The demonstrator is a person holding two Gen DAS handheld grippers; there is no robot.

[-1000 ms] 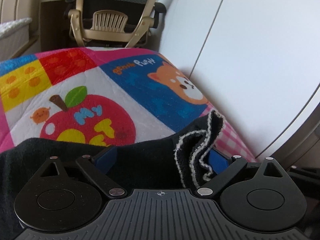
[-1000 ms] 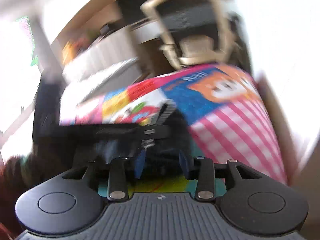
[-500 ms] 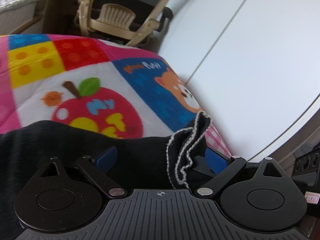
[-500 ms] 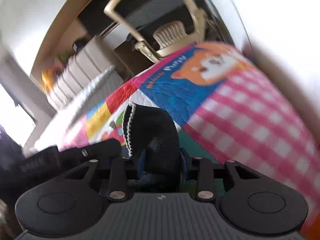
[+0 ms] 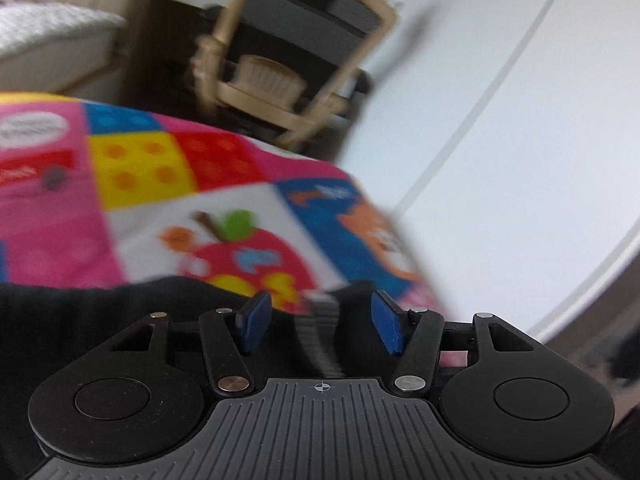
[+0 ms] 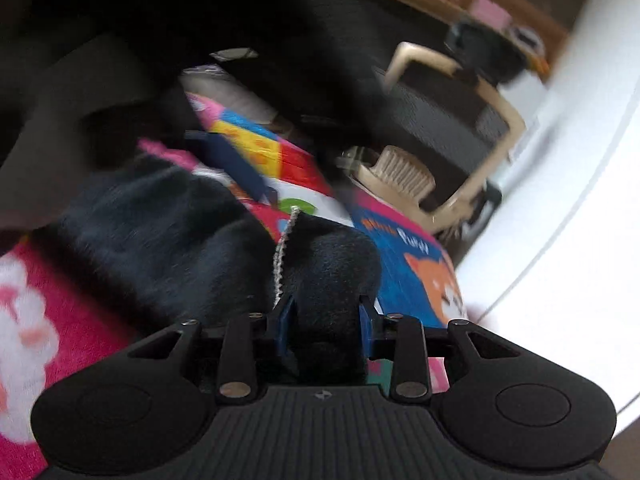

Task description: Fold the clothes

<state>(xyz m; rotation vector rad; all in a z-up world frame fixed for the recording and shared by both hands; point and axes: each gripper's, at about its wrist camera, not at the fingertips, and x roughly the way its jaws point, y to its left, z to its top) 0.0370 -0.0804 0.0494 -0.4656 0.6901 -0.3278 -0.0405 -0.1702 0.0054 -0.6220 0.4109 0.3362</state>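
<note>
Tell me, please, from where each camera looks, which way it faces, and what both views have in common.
Left wrist: sits on the left gripper, whose jaws are closing with black garment between them; faces across the colourful blanket toward the beige chair.
Right wrist: sits on the right gripper, shut on the garment's fold; faces the same way.
Shared: garment, blanket, chair, white wall.

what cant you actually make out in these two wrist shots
- Left wrist view: motion blur smears the black garment and the text on the patchwork blanket. Whether the closing left gripper pinches the fabric edge between its pads is unclear.
- Right wrist view: the right gripper clamps a fold, but the garment's type and full shape are cut off.
- Right wrist view: a dark blurred mass hides the upper left.
</note>
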